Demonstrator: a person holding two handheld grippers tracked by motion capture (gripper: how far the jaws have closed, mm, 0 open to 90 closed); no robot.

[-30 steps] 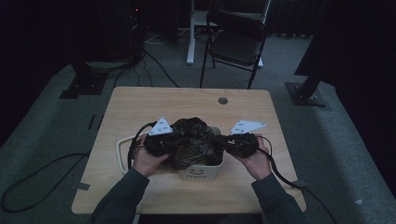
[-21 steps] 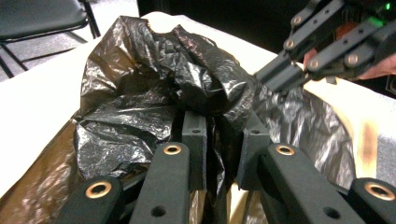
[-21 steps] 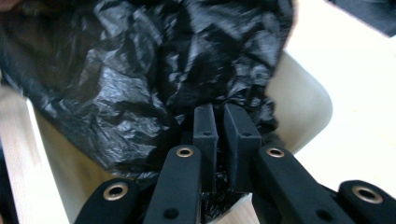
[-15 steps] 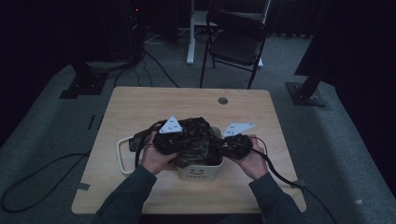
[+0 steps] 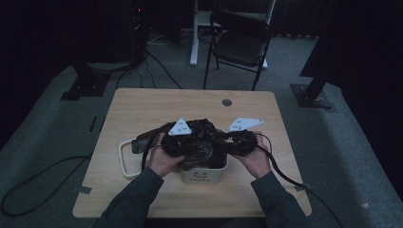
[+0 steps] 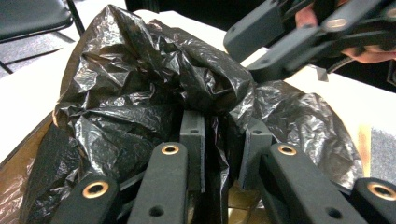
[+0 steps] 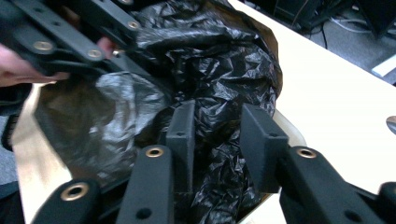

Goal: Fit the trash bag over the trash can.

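Observation:
A crumpled black plastic bag (image 5: 202,137) bulges out of a small white bin (image 5: 204,176) marked "Hello" in the middle of the table. My left gripper (image 5: 190,143) reaches into the bag from the left. Its jaws stand apart, with a loose fold of the bag (image 6: 140,102) between the pads (image 6: 192,135). My right gripper (image 5: 227,142) comes in from the right. Its jaws have just been closing, and bag film (image 7: 210,70) lies in the gap between its pads (image 7: 261,140) without being pinched. The two grippers nearly meet over the bin; each shows in the other's view (image 6: 280,51) (image 7: 70,37).
The light wooden table (image 5: 142,111) has a cable hole (image 5: 226,102) at its far side. A white loop frame (image 5: 124,160) lies to the left of the bin. Black cables trail off both grippers. A folding chair (image 5: 240,45) stands behind the table.
My left gripper has moved right, in over the bag's middle. The bag is bunched more tightly between the two grippers. The right gripper has hardly shifted.

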